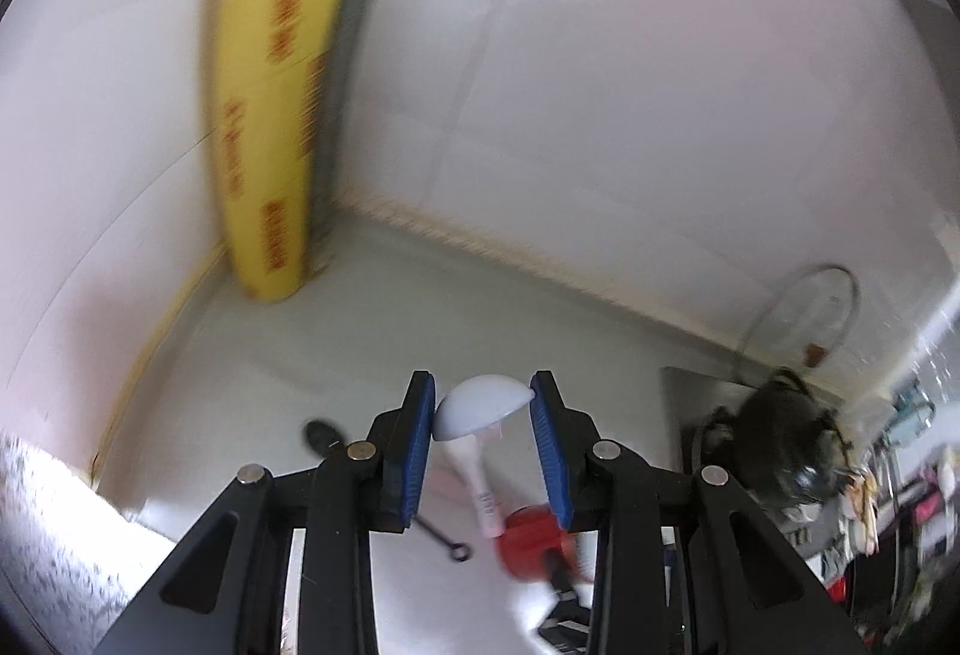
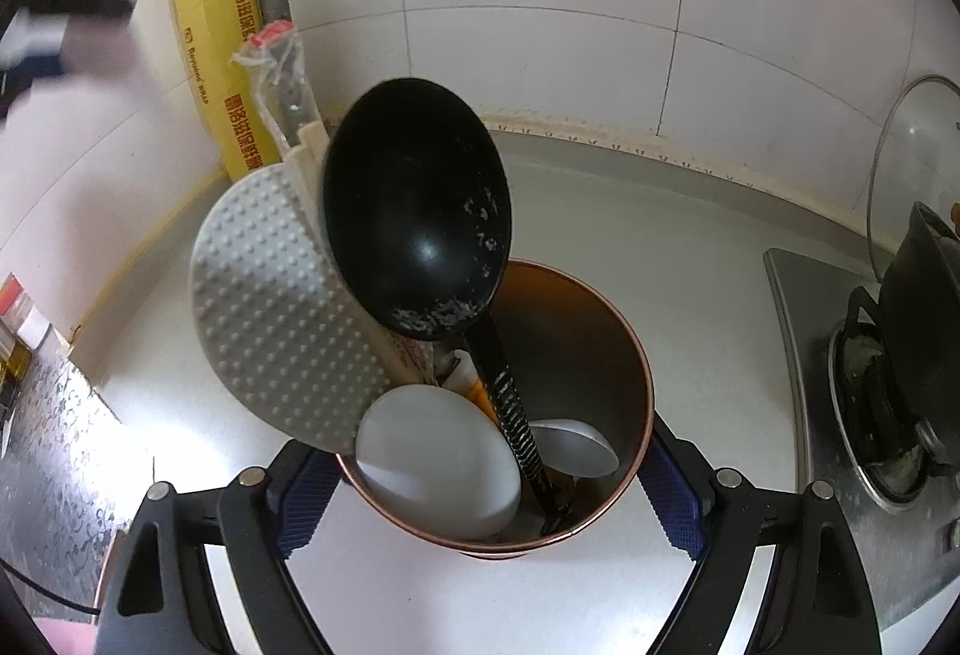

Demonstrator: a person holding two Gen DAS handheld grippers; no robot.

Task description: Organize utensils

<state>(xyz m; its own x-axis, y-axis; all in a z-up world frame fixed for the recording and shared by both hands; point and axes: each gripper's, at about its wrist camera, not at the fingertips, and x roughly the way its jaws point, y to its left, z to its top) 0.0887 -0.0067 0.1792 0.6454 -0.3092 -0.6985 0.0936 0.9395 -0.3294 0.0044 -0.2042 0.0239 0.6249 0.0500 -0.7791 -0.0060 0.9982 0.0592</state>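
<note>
Grey countertop point(image 2: 690, 307) bears the utensil canister point(image 2: 576, 355), stove point(image 2: 840, 415), yellow box point(image 2: 210, 24).

light: bright, soft | left wrist view: motion blur | right: sharp | edges: fisheye bending, dark corners

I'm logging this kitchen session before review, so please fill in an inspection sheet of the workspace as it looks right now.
Surface: pale grey countertop, bare patches look clean.
Job's things: copper-rimmed utensil holder with black ladle, dotted grey rice paddle and white spoons inside; another white spoon is lifted above the counter.
Clutter: a black utensil lies on the counter, partly hidden.
Grippers: left gripper shut on the white spoon's bowl; right gripper shut on the holder.
Cables: thin dark cable at lower left edge.
Surroundings: white tiled wall, yellow wrap box, glass lid, black pot on a stove.
</note>
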